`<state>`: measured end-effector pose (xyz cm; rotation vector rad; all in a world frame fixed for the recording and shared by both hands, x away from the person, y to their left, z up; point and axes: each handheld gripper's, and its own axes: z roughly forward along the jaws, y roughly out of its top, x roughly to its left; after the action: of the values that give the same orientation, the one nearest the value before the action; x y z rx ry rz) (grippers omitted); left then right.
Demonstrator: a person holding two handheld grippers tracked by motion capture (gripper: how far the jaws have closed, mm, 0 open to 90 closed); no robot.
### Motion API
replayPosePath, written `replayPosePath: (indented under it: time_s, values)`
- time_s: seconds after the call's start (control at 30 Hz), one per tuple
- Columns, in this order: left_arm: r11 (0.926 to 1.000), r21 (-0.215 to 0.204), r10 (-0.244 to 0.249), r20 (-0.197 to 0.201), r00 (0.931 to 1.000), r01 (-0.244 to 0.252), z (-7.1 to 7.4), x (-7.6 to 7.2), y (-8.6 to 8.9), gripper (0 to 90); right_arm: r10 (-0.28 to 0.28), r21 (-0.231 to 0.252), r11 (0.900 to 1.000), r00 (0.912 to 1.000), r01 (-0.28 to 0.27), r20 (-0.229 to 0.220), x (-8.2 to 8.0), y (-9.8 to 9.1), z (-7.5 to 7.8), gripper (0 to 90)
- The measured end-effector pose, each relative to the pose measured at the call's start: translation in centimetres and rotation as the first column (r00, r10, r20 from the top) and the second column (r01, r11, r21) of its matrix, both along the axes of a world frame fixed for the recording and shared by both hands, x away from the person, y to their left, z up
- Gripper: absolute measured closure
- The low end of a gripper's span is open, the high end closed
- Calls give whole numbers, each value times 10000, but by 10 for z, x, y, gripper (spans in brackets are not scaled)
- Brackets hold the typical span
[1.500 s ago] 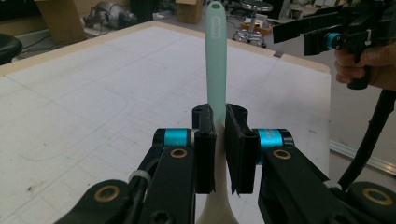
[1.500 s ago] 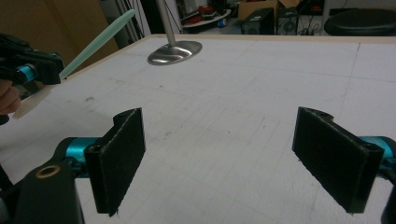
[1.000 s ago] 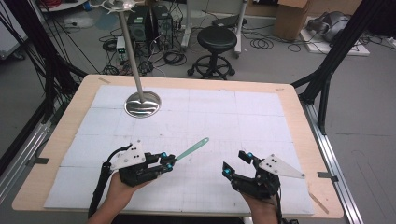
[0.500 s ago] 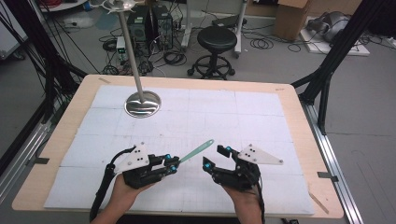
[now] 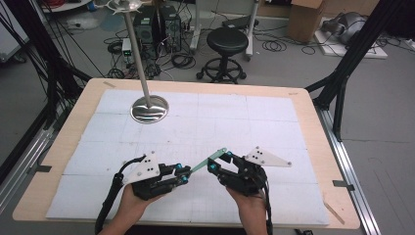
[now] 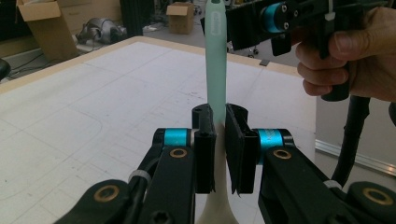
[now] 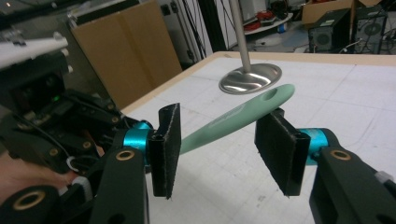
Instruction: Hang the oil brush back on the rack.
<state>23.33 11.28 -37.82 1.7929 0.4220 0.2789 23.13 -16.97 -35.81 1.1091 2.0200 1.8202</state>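
So the left tongs are clamped on the mint-green spatula, and the right tongs, half open and just been closing, straddle its handle end without gripping it, handoff pending.

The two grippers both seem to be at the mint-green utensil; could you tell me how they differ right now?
The left gripper is shut on the mint-green utensil near its wide end; the right gripper has just been closing, its pads still clear of the handle between them. Both are hand-held above the table.
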Motion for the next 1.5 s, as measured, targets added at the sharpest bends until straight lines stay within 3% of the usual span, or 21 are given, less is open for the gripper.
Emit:
replayPosePath:
  time_s: [0.4,0.57,0.67,0.8,0.83,0.87,0.97,1.07,1.1,1.13,1.17,1.2,1.23,1.27,1.33,1.37,1.4,1.5]
  values:
    - [10000,-20,-28,187,9998,28,2,-4,-2,818,189,399,9990,9998,-186,-64,3,3,11,680]
    - [9999,33,-101,258,9996,100,2,-6,-2,818,573,820,9951,9981,-554,-216,2,4,15,744]
    - [9997,19,-227,289,9993,227,1,-6,-4,817,1188,1160,9865,9927,-1156,-212,0,7,21,815]
    - [9972,-249,-692,287,9972,699,3,-5,-1,817,1545,819,9844,9878,-1557,212,-3,12,30,827]
    - [9972,-249,-692,287,9972,699,3,-5,-1,812,1716,736,9822,9848,-1731,257,-3,12,32,828]
    - [9936,-298,-1083,221,9939,1089,6,-4,3,801,1889,685,9793,9816,-1905,294,-3,12,34,827]
    - [9864,-559,-1548,-17,9879,1545,11,-1,10,660,2122,291,9764,9755,-2141,579,-2,9,38,828]
    - [9821,-606,-1795,-103,9837,1785,15,1,12,595,2625,143,9644,9624,-2640,698,2,6,39,827]
    - [9792,-540,-1969,-178,9803,1957,17,3,13,595,2625,143,9644,9624,-2640,698,2,6,39,827]
    - [9750,-476,-2189,-339,9752,2172,20,6,13,562,2983,22,9542,9516,-2993,738,4,6,39,827]
    - [9750,-476,-2189,-339,9752,2172,20,6,13,555,2983,22,9542,9516,-2993,738,4,6,39,827]
    - [9685,-442,-2472,-450,9679,2453,22,9,12,551,3345,-65,9422,9388,-3351,818,6,6,39,827]
    - [9685,-442,-2472,-450,9679,2453,22,9,12,546,3345,-65,9422,9388,-3351,818,6,6,39,827]
    - [9592,-395,-2818,-496,9582,2800,23,11,10,537,3623,-135,9318,9276,-3626,912,7,6,40,827]
    - [9521,-413,-3046,-455,9514,3029,23,11,8,518,3836,-138,9230,9167,-3845,1121,8,6,40,827]
    - [9521,-413,-3046,-455,9514,3029,23,11,8,513,3836,-138,9230,9167,-3845,1121,8,6,40,827]
    - [9482,-484,-3161,-485,9475,3139,22,12,7,512,4011,-120,9152,9076,-4029,1239,7,5,41,827]
    - [9467,-608,-3198,-550,9459,3165,21,13,6,503,4156,-101,9084,9000,-4181,1314,6,4,41,826]
